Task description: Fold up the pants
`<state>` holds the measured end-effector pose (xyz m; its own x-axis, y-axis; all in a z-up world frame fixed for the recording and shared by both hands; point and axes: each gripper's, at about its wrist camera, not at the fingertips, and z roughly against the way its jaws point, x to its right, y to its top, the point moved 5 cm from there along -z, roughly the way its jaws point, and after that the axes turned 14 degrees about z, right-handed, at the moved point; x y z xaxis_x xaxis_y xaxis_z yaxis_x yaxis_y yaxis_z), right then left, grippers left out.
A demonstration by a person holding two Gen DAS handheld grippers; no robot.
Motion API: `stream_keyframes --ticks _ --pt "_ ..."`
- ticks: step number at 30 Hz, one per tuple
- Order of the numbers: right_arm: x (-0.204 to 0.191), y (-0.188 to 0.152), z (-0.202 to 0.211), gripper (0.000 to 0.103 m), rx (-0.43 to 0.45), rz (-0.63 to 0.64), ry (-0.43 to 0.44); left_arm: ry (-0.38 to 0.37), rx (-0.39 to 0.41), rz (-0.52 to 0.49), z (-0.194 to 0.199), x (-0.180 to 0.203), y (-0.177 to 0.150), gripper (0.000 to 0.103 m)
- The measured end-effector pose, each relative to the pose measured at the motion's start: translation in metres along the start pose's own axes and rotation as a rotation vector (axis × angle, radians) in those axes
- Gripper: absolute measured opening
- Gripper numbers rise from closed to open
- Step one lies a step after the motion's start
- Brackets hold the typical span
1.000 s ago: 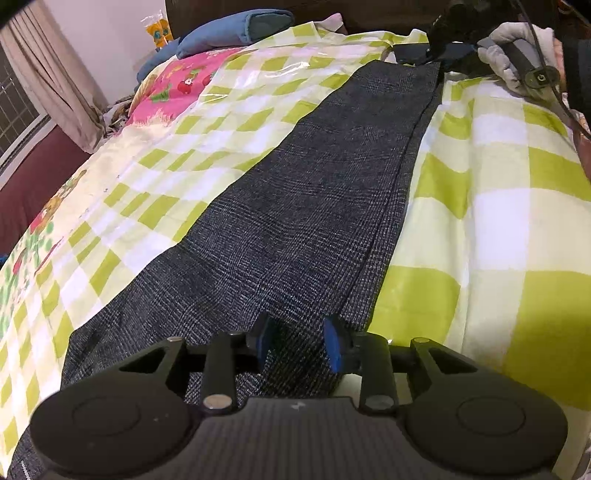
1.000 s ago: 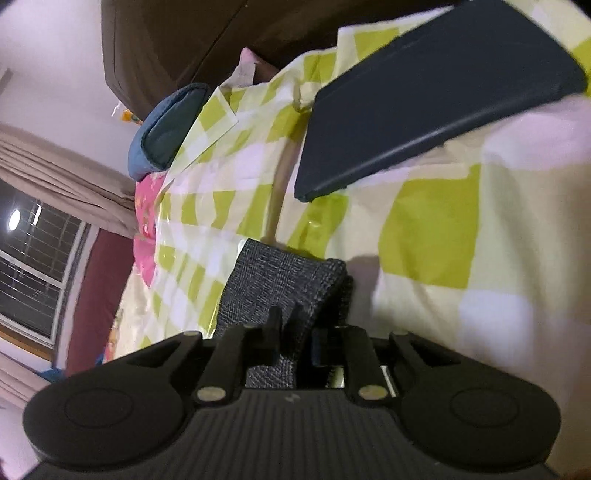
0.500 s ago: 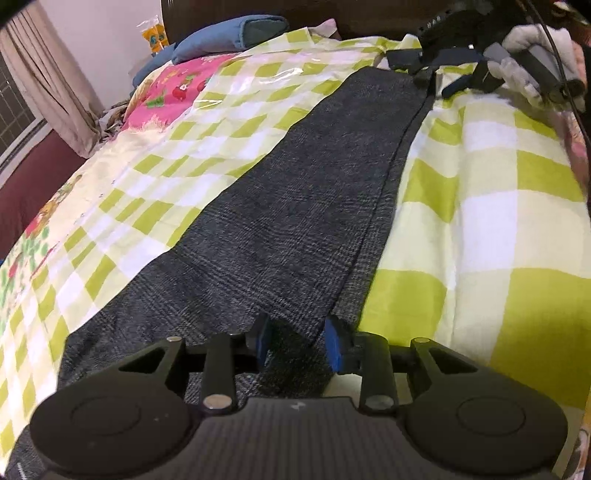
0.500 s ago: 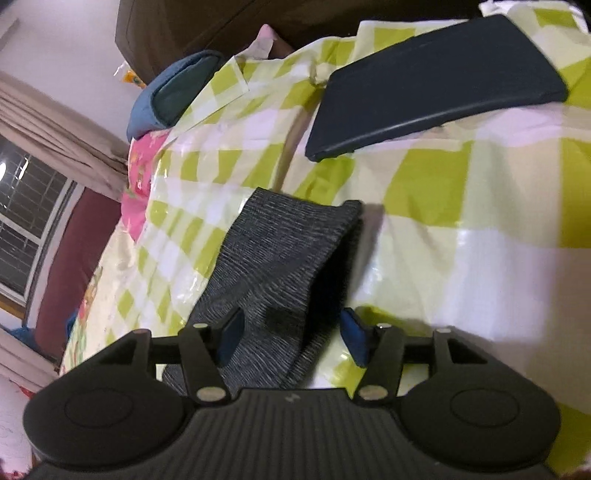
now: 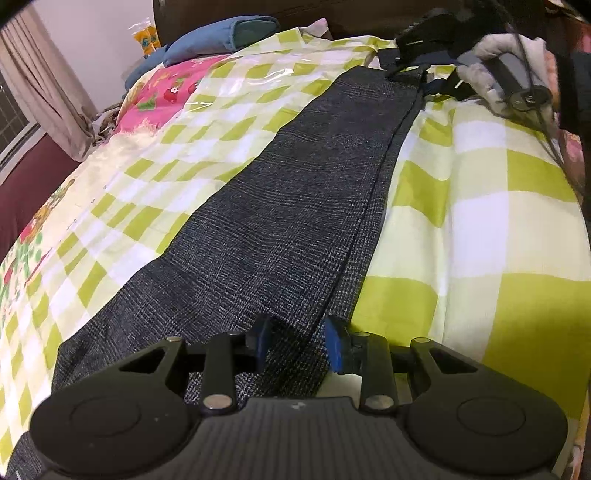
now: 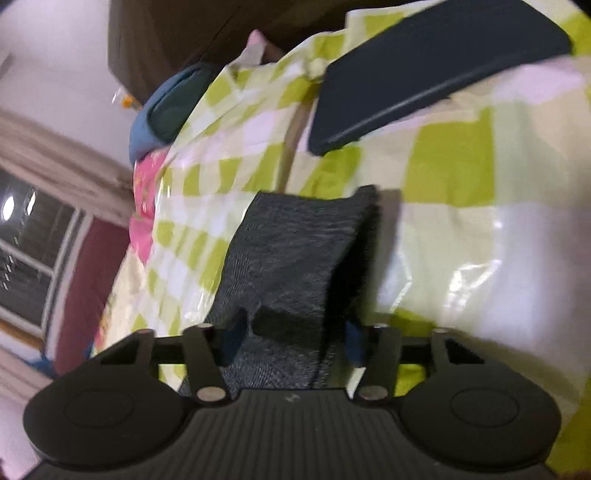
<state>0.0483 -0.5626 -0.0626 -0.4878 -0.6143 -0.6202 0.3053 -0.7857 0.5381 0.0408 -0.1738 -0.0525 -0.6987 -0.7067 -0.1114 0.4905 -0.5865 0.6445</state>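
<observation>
The pants [image 5: 295, 206] run from lower left to upper right of the left view, flat on the checked sheet [image 5: 480, 240]. The left gripper [image 5: 297, 341] pinches their near end. The right gripper [image 6: 291, 338], its jaws closing around the far hem, hasn't clamped yet; a shallow bite there could slip and skew the fold.

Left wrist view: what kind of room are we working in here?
Most likely a bedroom: the pants lie on a bed with a checked cover, a blue pillow by the dark headboard, and a curtain at the window.
</observation>
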Motion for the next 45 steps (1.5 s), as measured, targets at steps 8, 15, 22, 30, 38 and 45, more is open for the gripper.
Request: stream_keyframes --ticks 8,15,22,30,38,45 --pt "-0.004 -0.002 -0.026 0.047 0.014 -0.05 0.069 -0.019 0.012 0.047 -0.001 -0.001 0.005 0.046" --pt "-0.016 0.009 0.004 0.008 0.035 -0.032 0.148 -0.047 0.004 0.033 -0.008 0.007 0.005 0.046" --pt "-0.066 0.024 0.026 0.008 0.093 0.055 0.19 -0.086 0.038 0.099 0.004 -0.001 0.005 0.046" --pt "-0.197 -0.031 0.03 0.008 0.006 0.505 0.216 0.015 0.087 0.227 0.035 -0.057 -0.025 0.046" --pt "-0.342 -0.195 0.02 0.008 -0.241 0.986 0.446 0.129 0.088 0.385 0.061 -0.116 -0.071 0.046" --pt "-0.354 -0.332 0.007 0.009 -0.402 1.246 0.415 0.162 0.09 0.493 0.076 -0.148 -0.094 0.046"
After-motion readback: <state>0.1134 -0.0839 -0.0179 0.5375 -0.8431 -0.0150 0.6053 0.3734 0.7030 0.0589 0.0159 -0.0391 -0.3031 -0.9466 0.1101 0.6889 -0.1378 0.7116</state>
